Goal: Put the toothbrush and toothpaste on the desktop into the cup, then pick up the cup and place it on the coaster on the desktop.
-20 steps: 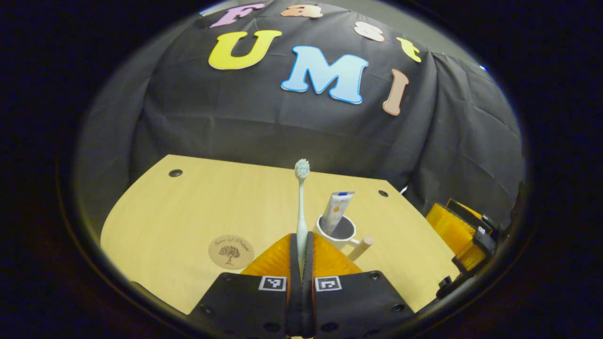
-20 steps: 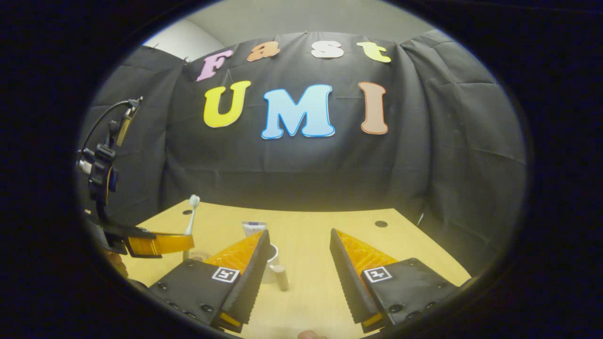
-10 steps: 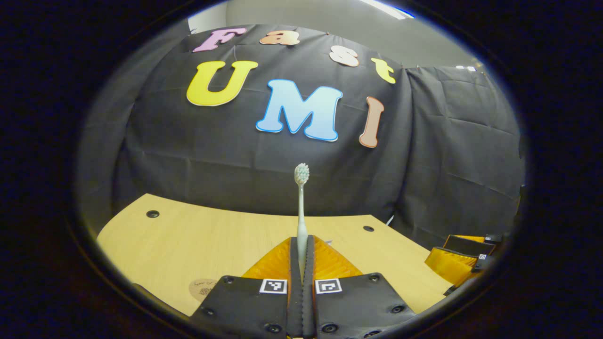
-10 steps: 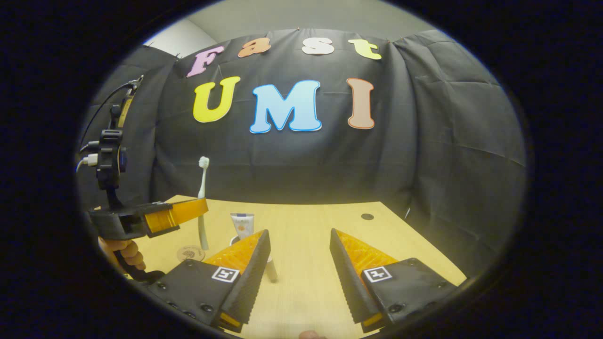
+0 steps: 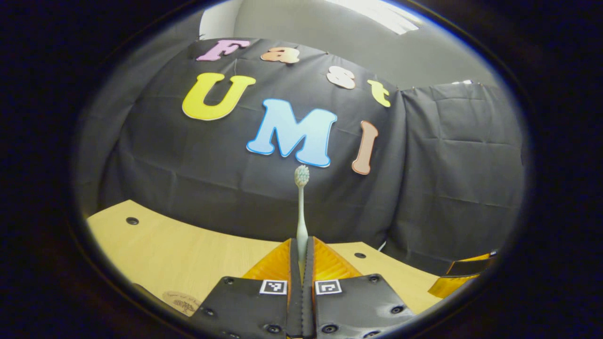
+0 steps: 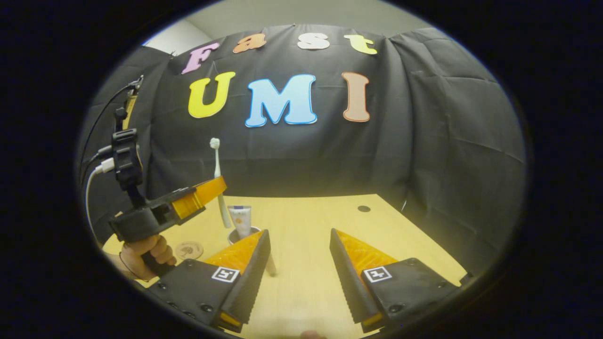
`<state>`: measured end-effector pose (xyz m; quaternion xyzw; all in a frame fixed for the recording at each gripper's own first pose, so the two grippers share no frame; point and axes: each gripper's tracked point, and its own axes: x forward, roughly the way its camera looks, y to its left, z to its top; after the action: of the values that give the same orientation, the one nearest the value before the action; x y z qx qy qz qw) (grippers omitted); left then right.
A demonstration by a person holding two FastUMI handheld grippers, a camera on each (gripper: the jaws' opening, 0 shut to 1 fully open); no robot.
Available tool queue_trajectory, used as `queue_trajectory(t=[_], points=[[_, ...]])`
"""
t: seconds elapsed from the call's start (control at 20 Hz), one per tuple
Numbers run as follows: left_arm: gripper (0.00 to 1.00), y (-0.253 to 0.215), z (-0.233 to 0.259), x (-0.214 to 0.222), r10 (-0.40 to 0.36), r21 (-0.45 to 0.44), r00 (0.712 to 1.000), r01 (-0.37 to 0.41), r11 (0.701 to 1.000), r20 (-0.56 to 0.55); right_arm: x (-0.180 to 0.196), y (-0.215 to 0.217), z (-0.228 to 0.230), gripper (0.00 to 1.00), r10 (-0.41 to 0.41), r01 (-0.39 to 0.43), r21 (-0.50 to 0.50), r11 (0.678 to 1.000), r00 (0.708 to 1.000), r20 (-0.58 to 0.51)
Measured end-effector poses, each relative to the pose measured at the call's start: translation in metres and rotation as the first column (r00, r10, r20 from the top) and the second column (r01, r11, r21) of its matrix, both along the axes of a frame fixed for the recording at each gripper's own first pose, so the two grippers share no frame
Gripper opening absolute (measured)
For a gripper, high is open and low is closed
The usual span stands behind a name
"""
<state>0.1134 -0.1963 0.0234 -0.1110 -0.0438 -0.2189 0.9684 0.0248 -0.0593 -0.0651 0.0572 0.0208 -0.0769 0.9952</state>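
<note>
Toothpaste [image 6: 243, 220] already stands in the cup [image 6: 234, 234], so half the loading looks done. The toothbrush [image 5: 301, 207] is clamped upright in the left gripper [image 5: 301, 263], held in the air at about ten o'clock of the cup in the right gripper view. The right gripper [image 6: 298, 263] hangs wide and empty. Left to do: drop the toothbrush in, then carry the cup to the coaster [image 6: 189, 249] at its nine o'clock.

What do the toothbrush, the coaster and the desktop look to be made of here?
Toothbrush: pale, smooth moulded plastic by its even sheen, with soft bristles; the left hand-held gripper is shut on it. Coaster: probably matte wood or cork, a tan disc with a dark printed motif. Desktop: light wood-grain surface, likely laminate, with a faint sheen.
</note>
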Motion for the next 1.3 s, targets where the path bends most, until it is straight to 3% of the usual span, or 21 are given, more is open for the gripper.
queue_trajectory(t=[0.5, 0.8, 1.0, 1.2, 1.3], points=[[0.07, -0.021, -0.047, 0.01, -0.007, 0.103, 1.0, 0.004, 0.995, 0.028, -0.004, -0.007, -0.011, 0.82, -0.022, 0.022, 0.015, 1.0, 0.999, -0.047], [0.06, -0.024, -0.044, 0.009, -0.01, 0.127, 0.998, 0.001, 0.992, 0.069, 0.0, 0.003, -0.015, 0.81, 0.004, -0.002, 0.018, 1.0, 0.997, -0.081], [0.1, -0.031, -0.047, 0.005, -0.036, 0.165, 0.994, 0.019, 0.986, 0.101, 0.003, 0.002, -0.016, 0.81, 0.007, -0.004, 0.031, 1.0, 0.996, -0.09], [0.16, -0.023, -0.045, -0.001, -0.049, 0.136, 0.994, 0.036, 0.99, 0.098, 0.002, 0.0, -0.022, 0.81, 0.005, 0.001, 0.057, 0.998, 0.994, -0.107], [0.25, -0.025, -0.046, -0.003, -0.057, 0.156, 0.994, 0.042, 0.987, 0.091, 0.002, -0.001, -0.022, 0.81, 0.003, 0.005, 0.066, 0.998, 0.994, -0.11]])
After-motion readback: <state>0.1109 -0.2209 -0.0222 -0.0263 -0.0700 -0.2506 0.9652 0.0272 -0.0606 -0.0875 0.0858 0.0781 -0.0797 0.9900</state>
